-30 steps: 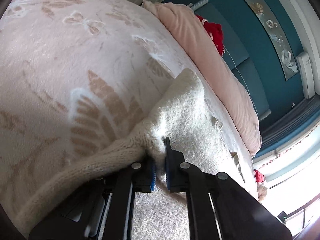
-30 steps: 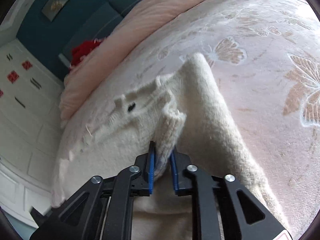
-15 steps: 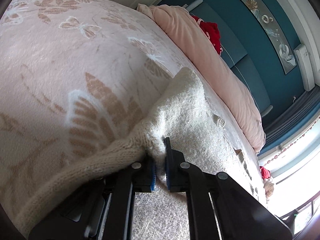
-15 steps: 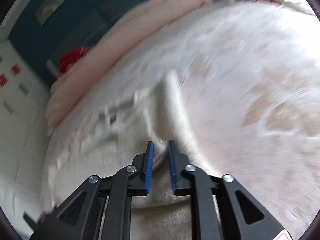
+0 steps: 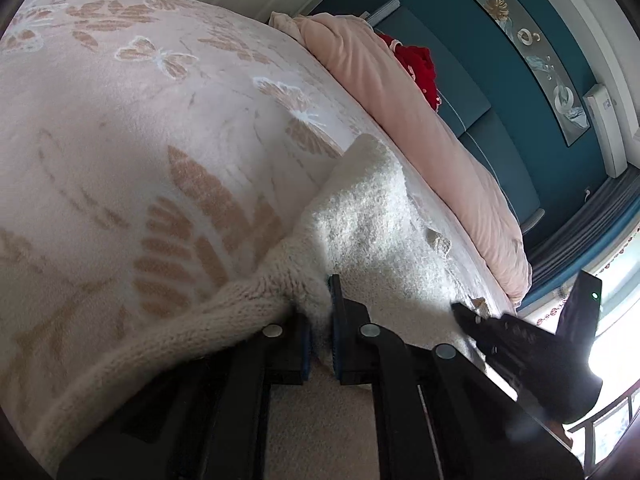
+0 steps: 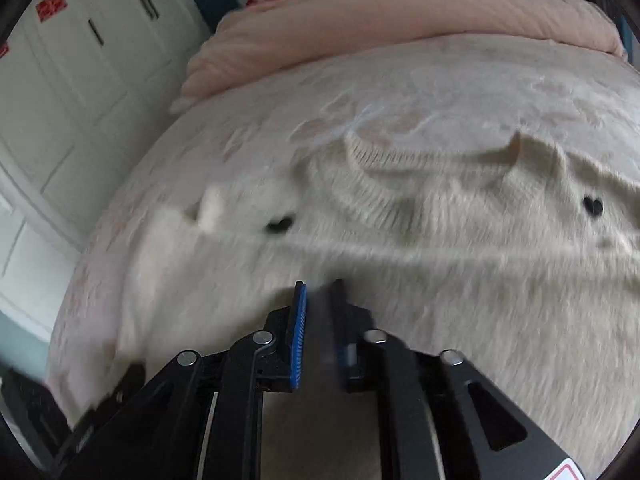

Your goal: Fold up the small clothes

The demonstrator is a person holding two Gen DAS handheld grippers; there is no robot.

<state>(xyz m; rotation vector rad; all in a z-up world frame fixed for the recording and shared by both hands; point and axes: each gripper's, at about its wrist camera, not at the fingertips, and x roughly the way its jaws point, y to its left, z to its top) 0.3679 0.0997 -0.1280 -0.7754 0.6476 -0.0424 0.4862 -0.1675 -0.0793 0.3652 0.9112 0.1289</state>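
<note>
A cream fluffy knit sweater lies spread on the pink blanket, its ribbed neckline away from me and two small black hearts on the front. My left gripper is shut on the sweater's ribbed edge, which bunches between the pads. My right gripper hovers over the sweater's middle. Its jaws are closing, a narrow gap still shows, and no cloth is between them. The right gripper also shows as a dark blurred shape at the sweater's far side in the left wrist view.
A folded pink duvet lies along the bed's head with a red item behind it. A teal wall with a picture is beyond. White cupboard doors stand beside the bed. A bright window is at the right.
My right gripper let go of the raised sweater fold and swung fast sideways, now facing the neckline over the flat sweater. The left gripper kept its grip and stayed put.
</note>
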